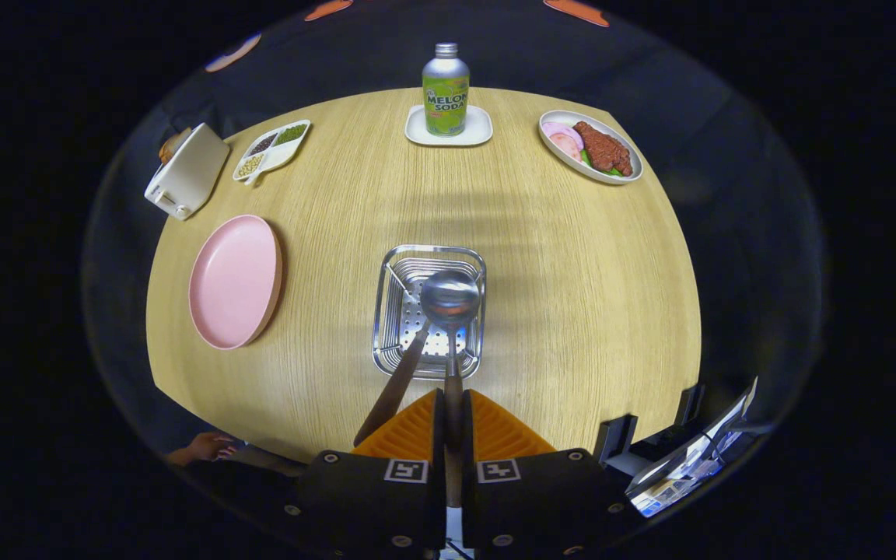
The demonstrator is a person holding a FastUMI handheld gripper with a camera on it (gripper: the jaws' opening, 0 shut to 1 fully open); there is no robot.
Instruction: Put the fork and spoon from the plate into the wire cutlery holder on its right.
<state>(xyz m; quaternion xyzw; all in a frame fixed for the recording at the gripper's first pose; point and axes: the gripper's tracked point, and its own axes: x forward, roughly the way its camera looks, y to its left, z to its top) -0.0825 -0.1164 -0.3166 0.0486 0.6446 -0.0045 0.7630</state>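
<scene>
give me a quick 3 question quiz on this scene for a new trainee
1. True or false: the pink plate has a fork lying on it.
2. What is clamped between the fingers of the gripper?
A. a fork
B. the spoon
C. a bottle
3. Fill in: the spoon's bowl hangs over the wire cutlery holder, where the ____ already leans with its handle sticking out.

Key
1. False. The plate is bare.
2. B. Both fingers press on the spoon's handle.
3. fork. Its tines are inside the holder and its dark handle slants out toward the fingers.
</scene>
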